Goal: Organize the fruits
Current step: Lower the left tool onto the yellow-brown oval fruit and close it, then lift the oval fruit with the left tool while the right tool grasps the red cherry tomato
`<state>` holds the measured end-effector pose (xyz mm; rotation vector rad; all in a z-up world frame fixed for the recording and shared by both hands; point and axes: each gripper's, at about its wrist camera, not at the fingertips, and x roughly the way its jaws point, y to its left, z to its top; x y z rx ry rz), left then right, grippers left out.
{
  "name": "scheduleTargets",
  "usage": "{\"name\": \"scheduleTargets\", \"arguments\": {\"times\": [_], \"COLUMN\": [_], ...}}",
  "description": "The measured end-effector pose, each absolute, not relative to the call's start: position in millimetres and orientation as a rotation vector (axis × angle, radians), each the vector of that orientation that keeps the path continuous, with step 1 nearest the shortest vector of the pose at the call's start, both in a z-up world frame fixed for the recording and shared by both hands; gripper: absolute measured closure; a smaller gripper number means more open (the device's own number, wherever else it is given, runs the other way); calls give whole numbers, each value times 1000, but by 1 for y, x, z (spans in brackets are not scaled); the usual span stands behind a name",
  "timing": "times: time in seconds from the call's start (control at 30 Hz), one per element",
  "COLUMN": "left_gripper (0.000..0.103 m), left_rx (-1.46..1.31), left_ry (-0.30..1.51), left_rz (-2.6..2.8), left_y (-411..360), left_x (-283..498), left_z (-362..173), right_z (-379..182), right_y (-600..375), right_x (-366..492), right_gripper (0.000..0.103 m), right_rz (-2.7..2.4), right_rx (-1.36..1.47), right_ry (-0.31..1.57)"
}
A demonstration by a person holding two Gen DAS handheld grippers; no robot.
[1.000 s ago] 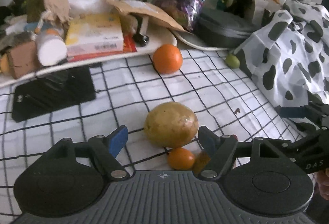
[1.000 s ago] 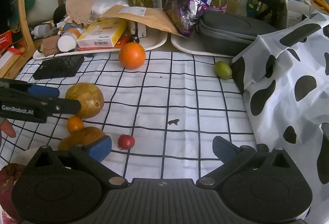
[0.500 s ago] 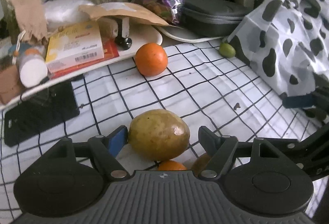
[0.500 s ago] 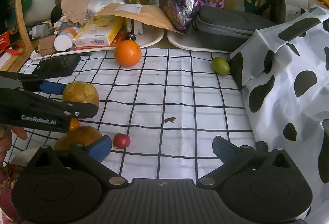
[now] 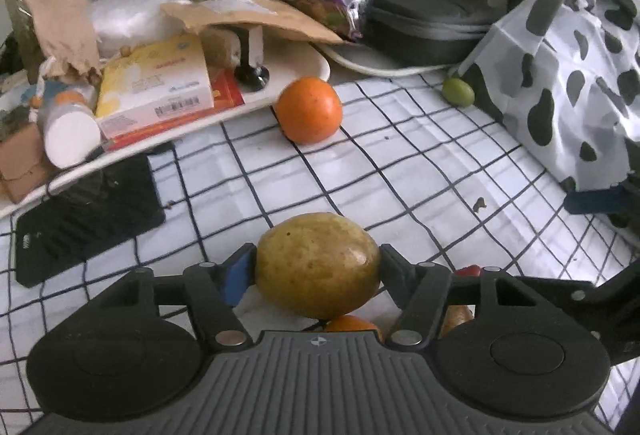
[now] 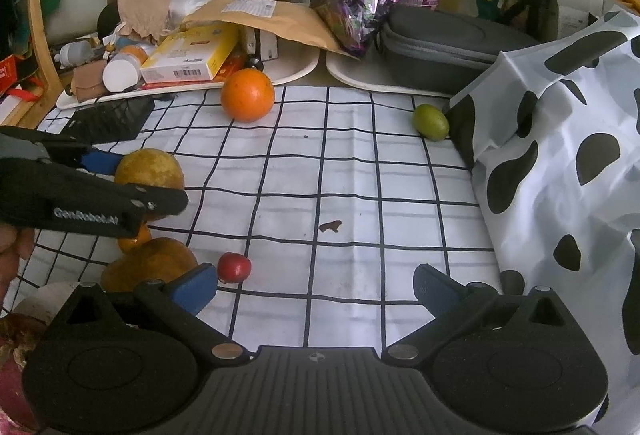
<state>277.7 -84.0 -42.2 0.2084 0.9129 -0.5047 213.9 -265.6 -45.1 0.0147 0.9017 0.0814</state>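
My left gripper [image 5: 318, 267] is shut on a large yellow-brown fruit [image 5: 318, 265], both pads touching its sides; it also shows in the right wrist view [image 6: 150, 169]. Under it lie a small orange fruit [image 5: 352, 323] and a brown-orange fruit [image 6: 150, 263]. A small red fruit [image 6: 235, 267] lies by my right gripper's left finger. My right gripper [image 6: 316, 285] is open and empty over the checked cloth [image 6: 340, 175]. A big orange [image 5: 309, 110] and a small green fruit [image 5: 458, 90] lie farther back.
A white tray [image 5: 296, 75] with boxes and bottles stands at the back left, a black flat object [image 5: 88, 211] in front of it. A grey case [image 6: 452, 43] sits on a second tray. A cow-print cloth [image 6: 560, 155] covers the right side.
My left gripper moved forward around the yellow-brown fruit and closed on it. My right gripper stayed open and hardly moved.
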Motion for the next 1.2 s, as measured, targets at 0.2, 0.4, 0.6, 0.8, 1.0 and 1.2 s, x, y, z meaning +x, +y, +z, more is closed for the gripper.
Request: {"name": "scheduleTargets", "arguments": {"times": [0.2, 0.4, 0.6, 0.8, 1.0, 1.2], "left_gripper": [39, 39, 39, 39, 39, 39], "left_rx": [153, 142, 139, 131, 128, 125], "left_ry": [845, 812, 808, 808, 802, 783], "left_rz": [-493, -484, -473, -472, -475, -493], "left_y": [-68, -52, -34, -23, -19, -18], "left_x": [273, 268, 265, 263, 256, 241], "left_z": [-22, -13, -12, -10, -5, 3], "right_z": [-48, -56, -62, -63, -60, -44], "right_y": [-257, -244, -228, -222, -221, -234], "right_x": [214, 221, 230, 233, 230, 220], "right_gripper": [0, 18, 42, 69, 80, 80], "right_rz": [123, 148, 195, 225, 226, 203], "right_rx": [-22, -87, -123, -100, -82, -13], "right_ry": [894, 905, 915, 919, 918, 868]}}
